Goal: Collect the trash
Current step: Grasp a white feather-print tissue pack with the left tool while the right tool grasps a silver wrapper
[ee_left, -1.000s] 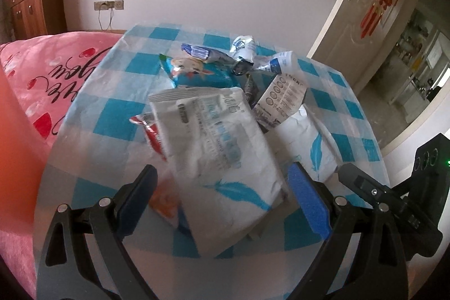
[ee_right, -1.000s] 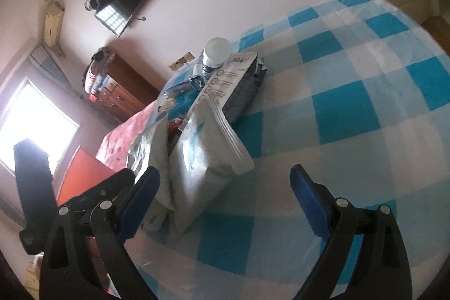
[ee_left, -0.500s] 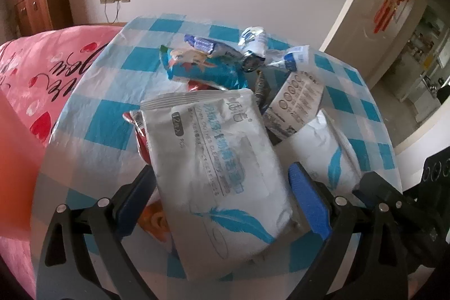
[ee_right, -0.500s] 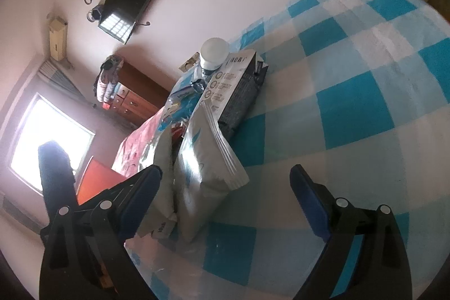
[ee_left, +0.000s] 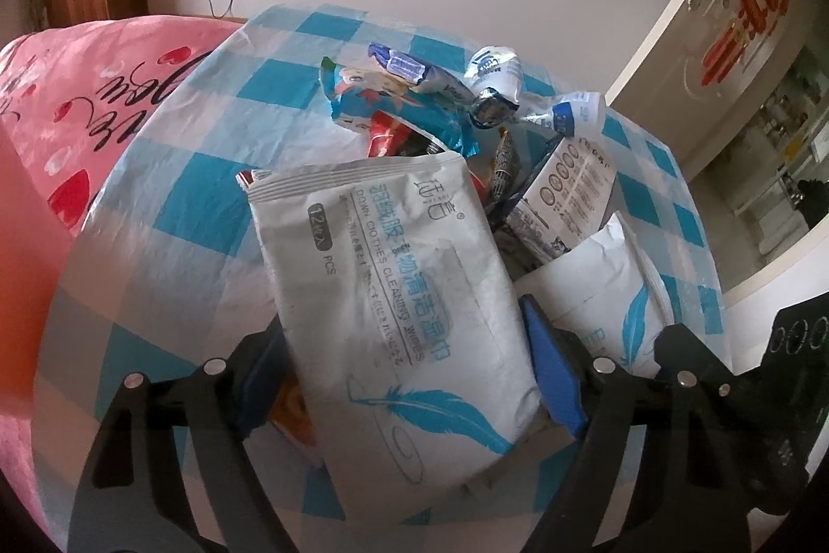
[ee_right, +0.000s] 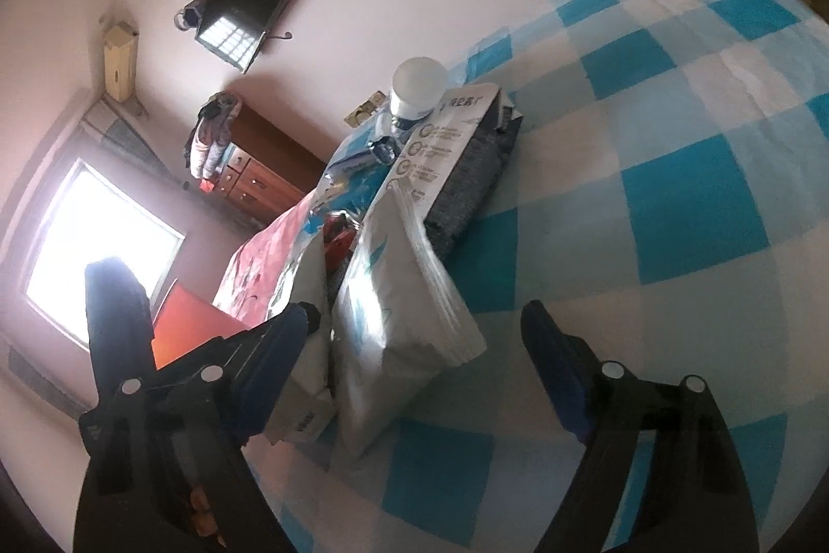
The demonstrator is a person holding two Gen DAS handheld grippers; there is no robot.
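Wipes pack lies between the closing left tongs

Your daylight comes from the window, which blows out white in the right wrist view and hazes everything near it. Both fisheye views curve hard toward dark, vignetted corners, and look soft overall.

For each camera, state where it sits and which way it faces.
Left wrist: on the left gripper, looking down at the wipes pack between its fingers, trash pile beyond.
Right wrist: on the right gripper, looking across the checked tablecloth; a second white pack lies between its fingers.
Shared: both packs; each shows the other gripper.
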